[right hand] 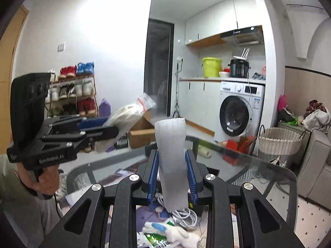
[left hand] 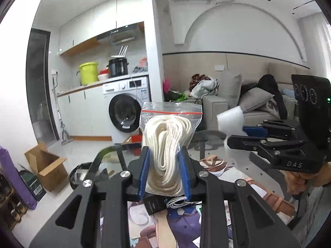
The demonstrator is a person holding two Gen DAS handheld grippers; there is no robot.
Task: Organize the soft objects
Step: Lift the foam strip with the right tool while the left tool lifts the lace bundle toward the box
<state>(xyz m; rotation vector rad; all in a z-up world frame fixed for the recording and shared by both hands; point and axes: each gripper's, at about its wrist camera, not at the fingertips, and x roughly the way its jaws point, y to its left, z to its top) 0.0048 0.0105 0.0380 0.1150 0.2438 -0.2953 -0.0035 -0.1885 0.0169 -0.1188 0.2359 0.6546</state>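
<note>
Both grippers are loaded and raised above the glass counter (right hand: 269,165), so I judge the step in hand to be the carry: two soft items lifted, neither yet put down.

Nearest, under my right gripper (right hand: 172,175), loose items lie on the counter: a white work glove (right hand: 178,232) with a blue fingertip, a coil of white cable (right hand: 186,214) and some green-printed packaging. Under my left gripper (left hand: 164,173) I see a small black box (left hand: 154,204) and the same cable (left hand: 178,202), on a printed sheet.

My left gripper is clamped on the bagged rope (left hand: 168,142), a clear zip bag holding a coil of white rope. The blue pads press its lower half from both sides, and the bag stands upright with its red seal strip on top.

My right gripper is closed around the foam roll (right hand: 171,161), a white tube of packing foam held upright; the pads squeeze it partway along, and its top end is free.

Beyond the counter's far right edge a wicker basket (right hand: 280,142) stands on the floor beside the sofa (right hand: 316,165). It may be the destination, though nothing confirms that.

The next move calls for choosing a place for each item and lowering before releasing. Both are light and compressible; the bag's film may slip.
</note>
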